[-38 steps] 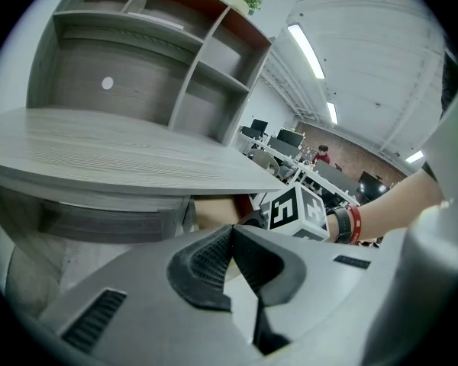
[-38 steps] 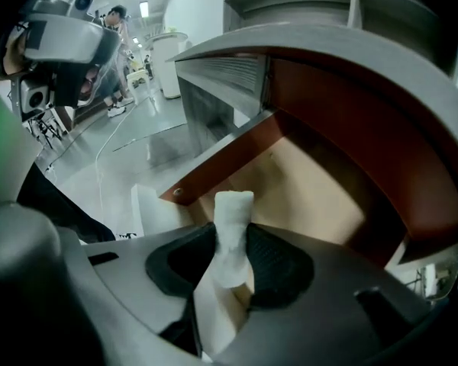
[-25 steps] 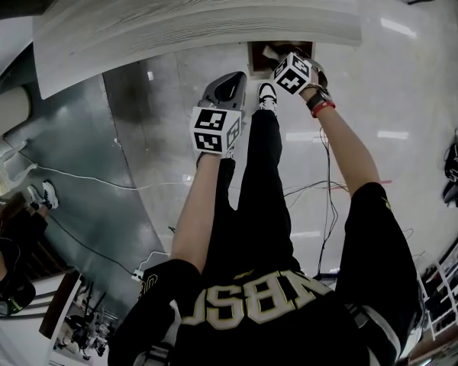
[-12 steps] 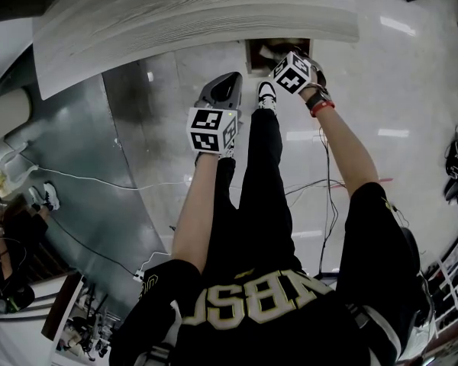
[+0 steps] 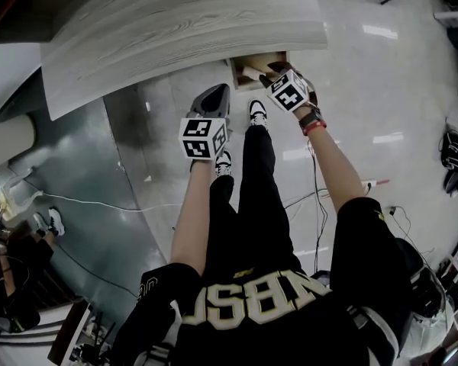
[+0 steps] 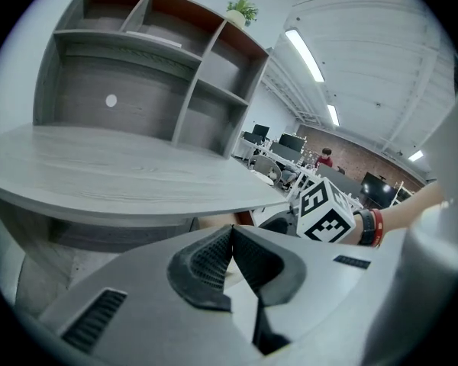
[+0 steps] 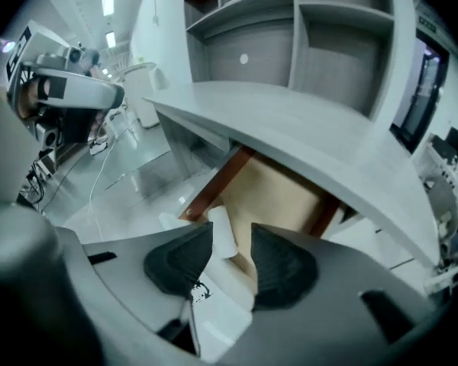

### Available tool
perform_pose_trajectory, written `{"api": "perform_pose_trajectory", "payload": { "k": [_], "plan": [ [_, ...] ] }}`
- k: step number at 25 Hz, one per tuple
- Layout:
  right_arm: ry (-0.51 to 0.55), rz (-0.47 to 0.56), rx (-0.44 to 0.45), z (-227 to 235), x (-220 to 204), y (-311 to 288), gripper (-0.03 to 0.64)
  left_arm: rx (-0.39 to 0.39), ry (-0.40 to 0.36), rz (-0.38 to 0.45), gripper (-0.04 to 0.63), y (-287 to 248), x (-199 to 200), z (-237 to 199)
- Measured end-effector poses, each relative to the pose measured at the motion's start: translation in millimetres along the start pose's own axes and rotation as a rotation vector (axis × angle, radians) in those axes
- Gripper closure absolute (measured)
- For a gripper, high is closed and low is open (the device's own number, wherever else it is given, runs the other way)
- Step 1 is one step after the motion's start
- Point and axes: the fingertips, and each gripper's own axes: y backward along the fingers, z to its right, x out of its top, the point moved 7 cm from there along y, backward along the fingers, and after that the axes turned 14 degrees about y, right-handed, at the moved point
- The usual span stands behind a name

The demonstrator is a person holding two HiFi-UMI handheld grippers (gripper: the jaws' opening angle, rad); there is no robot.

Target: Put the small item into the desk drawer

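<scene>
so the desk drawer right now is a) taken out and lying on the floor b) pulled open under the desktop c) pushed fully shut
B: the drawer stands pulled out from under the desktop, with its tan inside showing in the right gripper view.

Potted plant atop shelving (grey)

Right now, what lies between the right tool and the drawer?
Only the small white item, loose between the right tool's just-opened jaws, with the drawer beyond; right gripper view.
</scene>
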Motion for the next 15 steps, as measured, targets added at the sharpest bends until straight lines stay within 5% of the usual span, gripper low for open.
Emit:
{"api": "perform_pose_trajectory", "payload": {
  "k": [7, 15],
  "plan": [
    [-0.171, 0.071, -0.091, -15, -8, 78, 0.46, -0.018, -0.043, 0.017, 0.58, 29, 22, 35],
    [-0.335, 0.221, -0.304, -11, 22, 163, 0.466, -0.109, -0.107, 0.083, 0.581, 49, 60, 64]
  ]
}}
